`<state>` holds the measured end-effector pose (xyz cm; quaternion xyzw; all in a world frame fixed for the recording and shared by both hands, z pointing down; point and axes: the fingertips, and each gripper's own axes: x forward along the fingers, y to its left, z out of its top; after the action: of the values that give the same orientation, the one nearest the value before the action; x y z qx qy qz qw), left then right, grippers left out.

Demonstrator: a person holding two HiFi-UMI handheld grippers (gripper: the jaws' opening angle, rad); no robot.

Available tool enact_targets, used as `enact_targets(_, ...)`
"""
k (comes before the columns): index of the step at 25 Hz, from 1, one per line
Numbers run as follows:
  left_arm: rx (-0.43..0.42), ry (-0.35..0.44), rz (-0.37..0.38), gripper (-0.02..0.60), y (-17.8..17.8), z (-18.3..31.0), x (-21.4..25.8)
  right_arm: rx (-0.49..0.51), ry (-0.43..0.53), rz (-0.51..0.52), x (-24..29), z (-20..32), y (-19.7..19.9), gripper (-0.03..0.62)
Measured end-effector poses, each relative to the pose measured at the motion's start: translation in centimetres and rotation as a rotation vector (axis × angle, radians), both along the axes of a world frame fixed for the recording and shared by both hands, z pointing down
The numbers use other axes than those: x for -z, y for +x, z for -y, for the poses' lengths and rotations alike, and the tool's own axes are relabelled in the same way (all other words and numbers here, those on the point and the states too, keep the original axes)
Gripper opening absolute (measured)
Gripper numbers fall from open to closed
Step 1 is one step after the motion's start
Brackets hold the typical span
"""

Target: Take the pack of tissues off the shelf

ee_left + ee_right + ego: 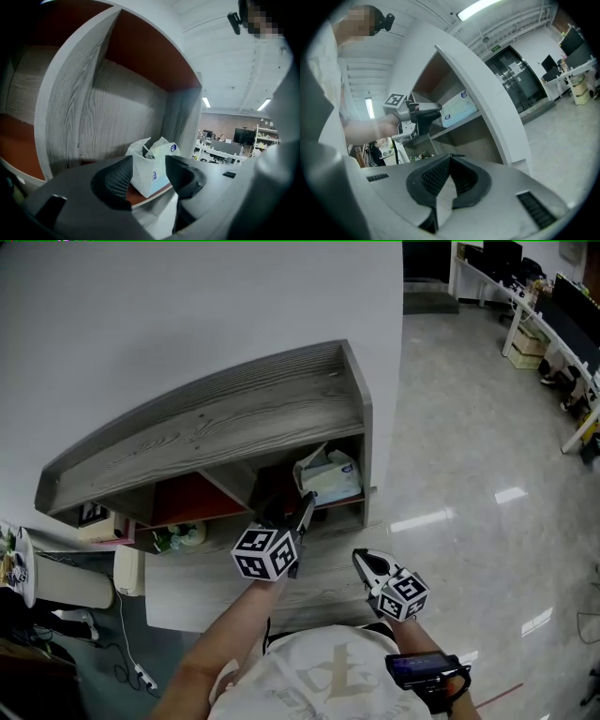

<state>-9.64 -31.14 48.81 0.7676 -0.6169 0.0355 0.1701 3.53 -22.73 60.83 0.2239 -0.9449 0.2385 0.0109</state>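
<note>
- Currently the step in hand looks like the reach. The pack of tissues (pixel 330 476) is not yet gripped. It sits in the right-hand compartment of the shelf (pixel 216 423), on the reddish-brown board (pixel 140 197), close to that board's front edge and near the right side wall.
- The left hand-held gripper (pixel 146 164) points into that compartment with its jaws spread wide. The pack shows in the gap between them but lies beyond the tips, and neither pad touches it.
- The right hand-held gripper (pixel 450 159) hangs lower and further right, out in front of the shelf. Its jaws are pressed together at the tips with nothing between them, and it seems to have no part in the grasp.
- The pack is a soft white wrapper with a crumpled, loose top standing up. It will probably give under the pads, so the grip should land on the body rather than on the loose flap.
- As I judge it, the next move calls for carrying the left hand-held gripper forward until its pads flank the pack, then closing on it.
- After that, the pack should be drawn straight out over the front edge, clear of the upright divider on one side and the side wall on the other.
- If one tip meets the pack first, it could push it deeper into the compartment.
</note>
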Motion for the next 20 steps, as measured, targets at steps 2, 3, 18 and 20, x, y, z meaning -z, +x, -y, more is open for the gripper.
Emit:
enact_targets(2, 0.008, -0.015, 0.003, 0.230, 0.0, 0.4, -0.3, -0.011, -0.004, -0.001, -0.1, 0.0, 0.5, 0.005)
enact_targets(3, 0.011, -0.022, 0.005, 0.230, 0.0, 0.6, -0.5, -0.016, -0.006, -0.002, -0.1, 0.0, 0.7, 0.005)
enact_targets(18, 0.030, -0.078, 0.040, 0.133, 0.0, 1.2, -1.9, -0.054, -0.023, 0.003, -0.8, -0.1, 1.5, 0.005)
enact_targets(20, 0.034, -0.076, 0.035, 0.109, -0.2, 1.2, -1.9, -0.053, -0.025, 0.001, -1.0, -0.2, 1.4, 0.005)
